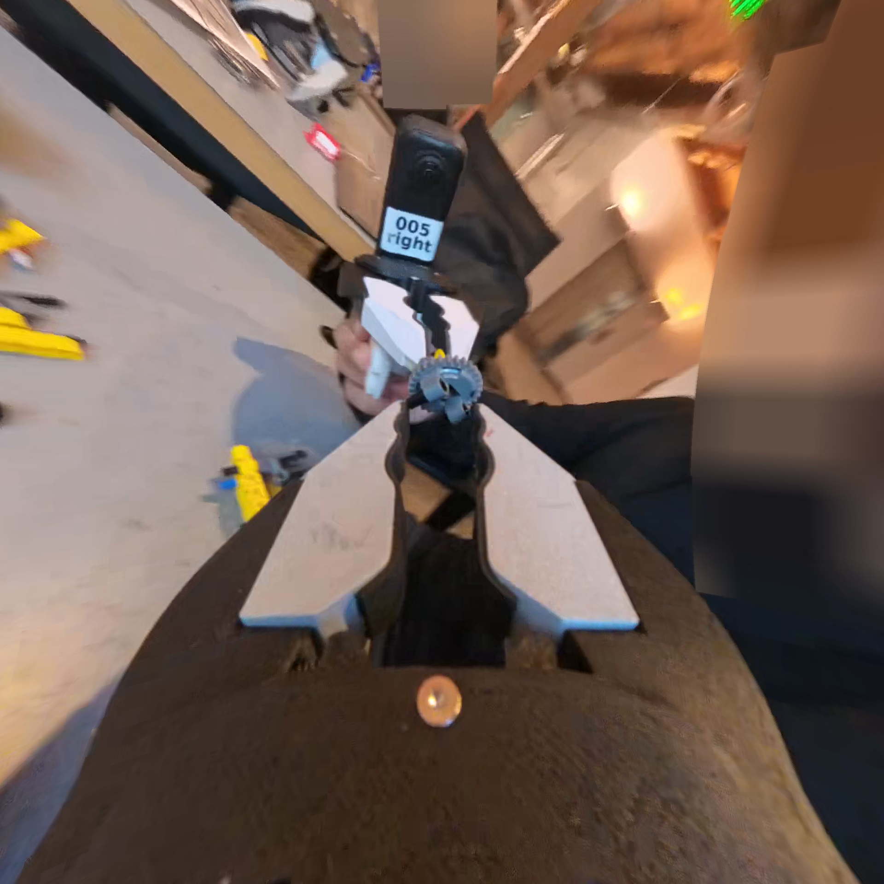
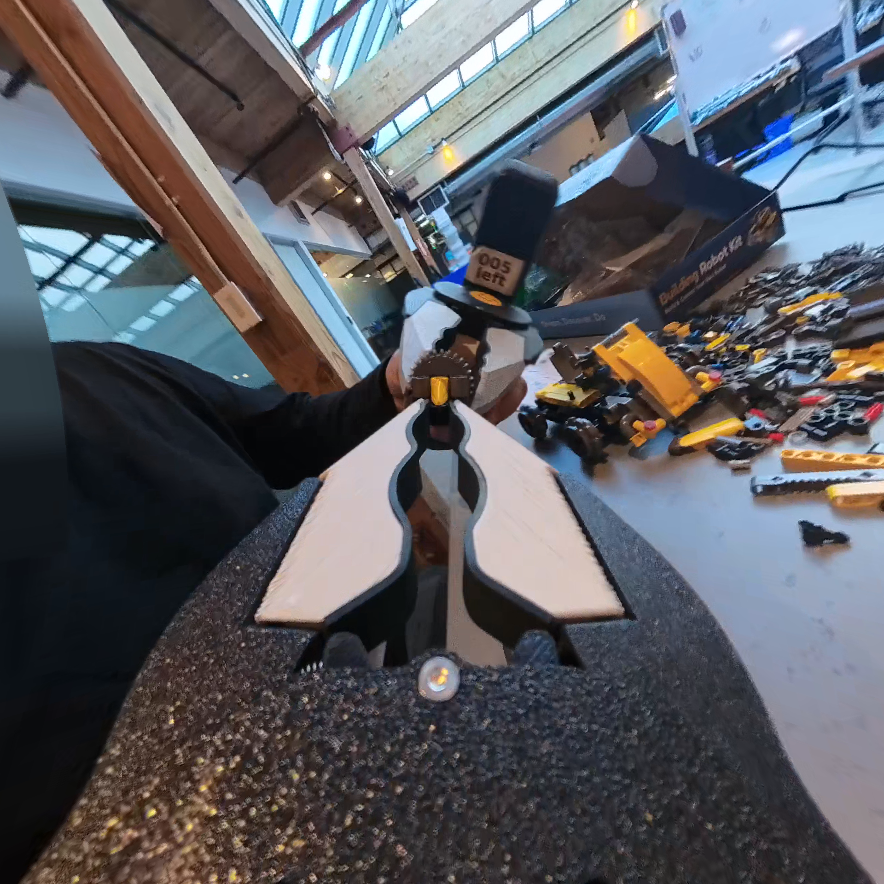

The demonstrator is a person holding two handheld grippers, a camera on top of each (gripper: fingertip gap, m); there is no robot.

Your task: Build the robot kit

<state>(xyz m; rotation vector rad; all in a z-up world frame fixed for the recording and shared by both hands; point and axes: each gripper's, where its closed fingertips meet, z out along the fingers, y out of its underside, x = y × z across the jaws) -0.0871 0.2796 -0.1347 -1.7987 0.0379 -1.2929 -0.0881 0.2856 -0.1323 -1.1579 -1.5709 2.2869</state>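
Gear (image 1: 446, 386) sits pinched between left gripper (image 1: 442, 411) and right gripper (image 2: 437, 406) tips, both clamped on it; yellow bricks (image 2: 646, 373) at three o'clock.

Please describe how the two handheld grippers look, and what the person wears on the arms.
Each gripper, left gripper and right gripper, has a black grainy body, two pale tapered fingers with wavy black inner edges, and a screw. A black camera with a white label stands on top. The sleeves are black.
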